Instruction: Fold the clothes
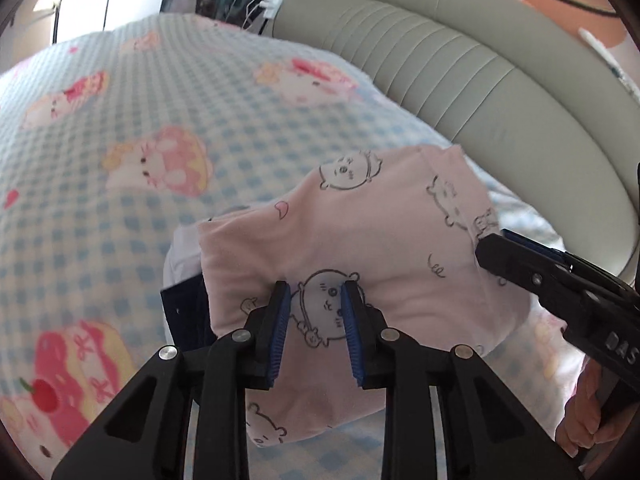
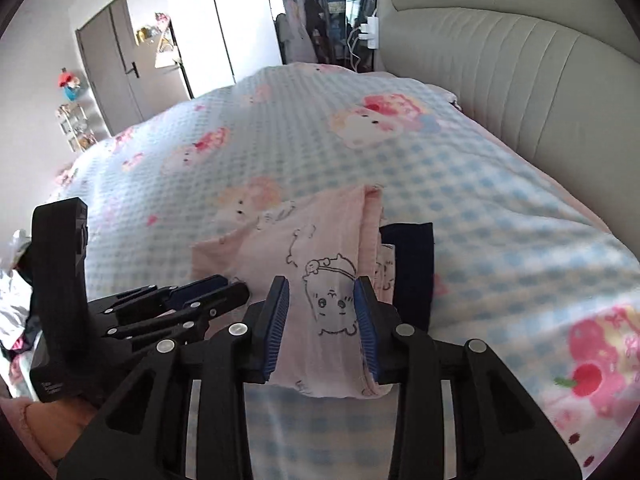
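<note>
Folded pink garment (image 1: pixel 384 240) on the checked bed cover (image 1: pixel 120 208)

Left gripper (image 1: pixel 314 312) and right gripper (image 2: pixel 322 308) each straddle the garment's near edge, blue fingers (image 2: pixel 280 320) parted, released, gripping nothing; dark cloth (image 2: pixel 416 272) lies beneath.

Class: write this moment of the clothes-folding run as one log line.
item: folded pink garment on checked blanket | left tongs: open, straddling garment | right tongs: open, straddling garment | dark garment: underneath

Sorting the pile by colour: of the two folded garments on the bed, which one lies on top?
The pink garment with cartoon animal prints lies on top. The dark navy one sits underneath, showing only at the pink one's edge.
</note>
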{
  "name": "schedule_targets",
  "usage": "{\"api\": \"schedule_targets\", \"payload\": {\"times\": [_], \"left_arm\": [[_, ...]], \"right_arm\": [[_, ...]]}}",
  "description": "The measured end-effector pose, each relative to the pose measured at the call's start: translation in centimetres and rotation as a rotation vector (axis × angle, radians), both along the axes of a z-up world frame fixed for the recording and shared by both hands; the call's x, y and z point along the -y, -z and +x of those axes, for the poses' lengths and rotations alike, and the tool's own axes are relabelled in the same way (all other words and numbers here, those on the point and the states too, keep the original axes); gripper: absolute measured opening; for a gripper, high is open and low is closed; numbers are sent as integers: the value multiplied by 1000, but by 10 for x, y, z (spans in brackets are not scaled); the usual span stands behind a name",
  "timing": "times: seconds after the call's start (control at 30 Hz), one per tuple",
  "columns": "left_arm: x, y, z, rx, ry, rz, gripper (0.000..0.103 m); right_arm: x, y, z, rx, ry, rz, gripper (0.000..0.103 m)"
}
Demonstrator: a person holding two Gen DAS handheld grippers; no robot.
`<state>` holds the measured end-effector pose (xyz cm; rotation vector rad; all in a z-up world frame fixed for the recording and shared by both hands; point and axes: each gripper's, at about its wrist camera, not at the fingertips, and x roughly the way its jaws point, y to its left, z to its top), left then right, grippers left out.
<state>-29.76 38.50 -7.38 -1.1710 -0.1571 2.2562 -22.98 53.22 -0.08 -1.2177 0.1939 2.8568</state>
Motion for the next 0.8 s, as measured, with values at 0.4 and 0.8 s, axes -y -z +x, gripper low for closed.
{"api": "schedule_targets", "payload": {"times": [0.4,0.8], "left_arm": [[34,-28,7,-41,-53,42,32],[232,-114,2,-167,-377,-112,62]], "right_arm": [[-15,9,1,-1,90,1,38],[161,-84,-19,-86,-141,52,70]]}}
